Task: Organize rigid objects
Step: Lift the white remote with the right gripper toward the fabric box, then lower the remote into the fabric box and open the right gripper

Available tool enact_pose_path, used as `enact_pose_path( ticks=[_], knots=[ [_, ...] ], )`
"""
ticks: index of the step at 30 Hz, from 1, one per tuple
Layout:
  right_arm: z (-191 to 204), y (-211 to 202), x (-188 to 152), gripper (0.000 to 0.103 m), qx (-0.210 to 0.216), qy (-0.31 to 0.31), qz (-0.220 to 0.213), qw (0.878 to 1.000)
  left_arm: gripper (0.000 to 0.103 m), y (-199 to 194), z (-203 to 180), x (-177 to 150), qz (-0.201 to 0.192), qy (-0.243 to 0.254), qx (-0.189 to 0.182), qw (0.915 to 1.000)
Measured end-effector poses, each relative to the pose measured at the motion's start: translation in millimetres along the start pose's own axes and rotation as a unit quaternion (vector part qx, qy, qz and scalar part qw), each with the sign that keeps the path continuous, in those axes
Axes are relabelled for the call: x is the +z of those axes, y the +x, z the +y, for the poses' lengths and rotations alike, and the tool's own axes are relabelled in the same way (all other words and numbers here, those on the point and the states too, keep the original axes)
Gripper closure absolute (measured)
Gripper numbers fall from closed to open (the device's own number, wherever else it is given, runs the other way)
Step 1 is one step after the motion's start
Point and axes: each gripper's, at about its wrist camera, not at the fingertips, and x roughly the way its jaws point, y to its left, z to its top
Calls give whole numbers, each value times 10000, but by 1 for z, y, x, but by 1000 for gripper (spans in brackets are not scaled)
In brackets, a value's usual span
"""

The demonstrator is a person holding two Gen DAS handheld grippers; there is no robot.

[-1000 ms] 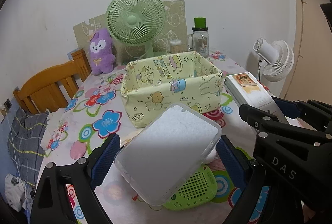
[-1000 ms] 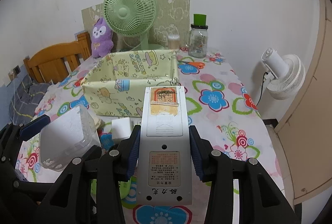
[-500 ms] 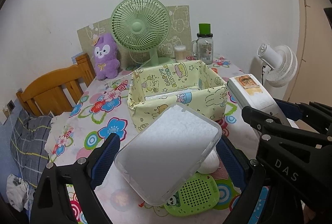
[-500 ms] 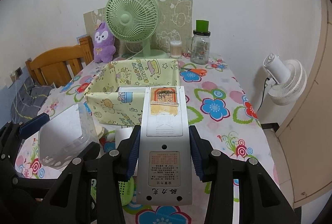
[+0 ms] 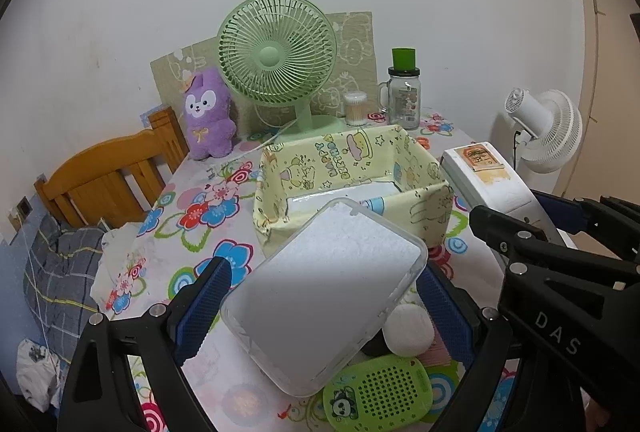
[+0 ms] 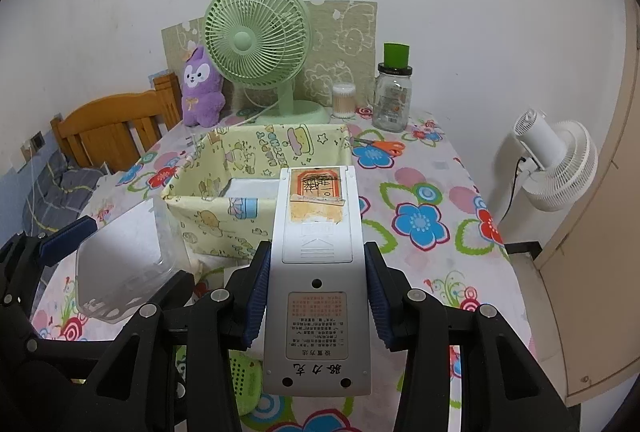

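both loads have risen off the tabletop [image 6: 424, 168] since a second ago: the clear plastic container [image 5: 320, 296] clamped in the left claw [image 5: 320, 306], the white remote [image 6: 318, 256] in the right claw [image 6: 316, 294], now overlooking the yellow fabric bin [image 5: 424, 208], likely their destination.

Bench [image 6: 420, 192]: wore a flowered cloth.
On it: yellow fabric box [image 6: 256, 168], green fan [image 6: 256, 40], purple plush [image 6: 200, 88], glass jar [image 6: 392, 96], scissors [image 6: 384, 146].

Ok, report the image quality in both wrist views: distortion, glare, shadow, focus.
Left wrist view: strong fisheye bend, dark corners; the clear plastic box is half shaded, its far end brightly lit. Right wrist view: same bend; the remote control is sharp, print legible, no glare.
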Motion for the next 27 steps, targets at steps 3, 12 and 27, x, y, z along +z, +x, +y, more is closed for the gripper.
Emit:
enact_pose_path(
  ticks=[3,12,27],
  knots=[
    [0,3,8,56,4,-18,-20,10000,9,3,1,5,-7,-21,13,10000],
    [-2,11,23,56,20,-37,-62,10000,9,14,5,21,-37,-42,62,10000],
    [-4,34,54,56,98,-47,-129,9999,9,38,9,50,-31,4,154,9999]
  ],
)
